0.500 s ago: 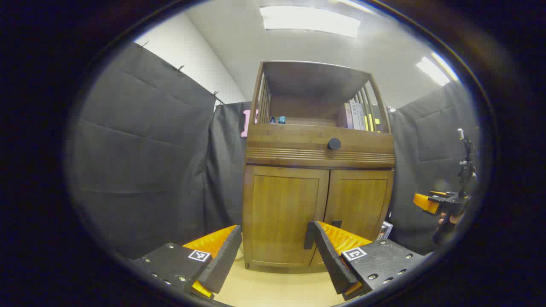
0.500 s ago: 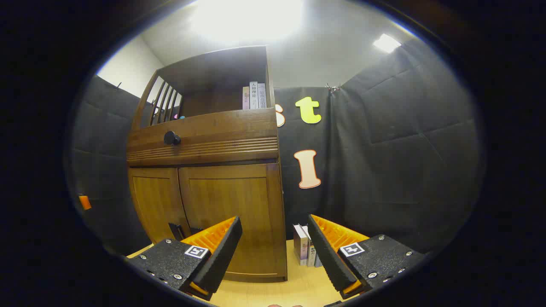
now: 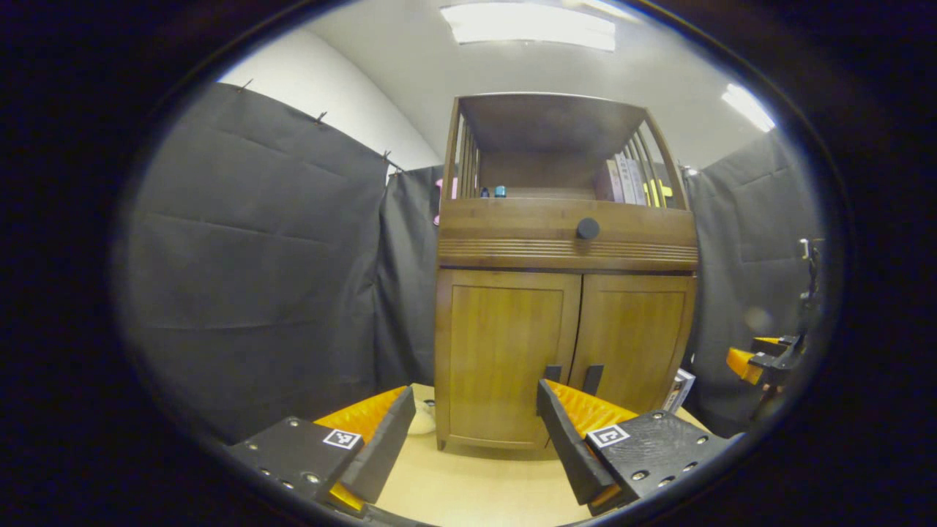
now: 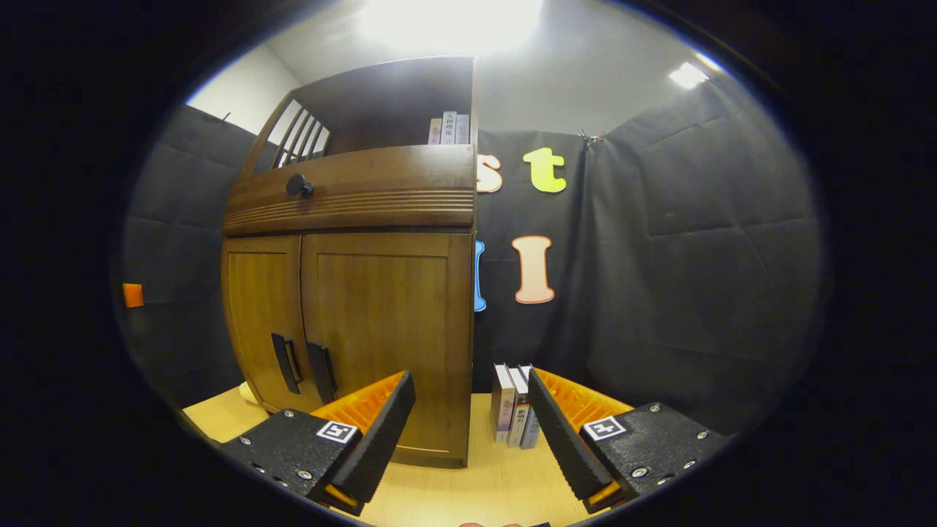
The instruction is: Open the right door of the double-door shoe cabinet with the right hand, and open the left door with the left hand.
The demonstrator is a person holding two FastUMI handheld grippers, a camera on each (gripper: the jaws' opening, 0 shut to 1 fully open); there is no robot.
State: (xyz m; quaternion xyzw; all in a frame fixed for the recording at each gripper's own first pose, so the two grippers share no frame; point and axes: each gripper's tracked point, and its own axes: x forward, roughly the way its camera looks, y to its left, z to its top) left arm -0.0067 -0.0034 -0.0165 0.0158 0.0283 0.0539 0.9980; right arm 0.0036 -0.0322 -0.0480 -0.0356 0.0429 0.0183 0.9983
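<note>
Cabinet point(image 3: 564, 322): standing on the floor against the booth wall, both doors sitting flush — nothing opened.
Right door point(image 4: 384, 329): waiting, handle point(image 4: 320, 372) untouched.
Left door point(image 3: 505, 351): waiting too.
Right gripper point(image 4: 468, 428): hovering short of the cabinet, jaws apart, holding nothing.
Left gripper point(image 3: 472, 432): hovering likewise, jaws gaping — both pulls are remaining.

- The shoe cabinet point(image 3: 564, 293) is brown wood and stands upright on a pale wooden floor against the black cloth wall.
- Its left door point(image 3: 505, 351) and right door point(image 3: 633, 340) are both closed, flush with the frame, each a recessed panel.
- 2 dark vertical handles point(image 4: 301, 364) sit side by side low at the centre seam.
- Above the doors runs a ribbed band with 1 round dark knob point(image 3: 587, 228).
</note>
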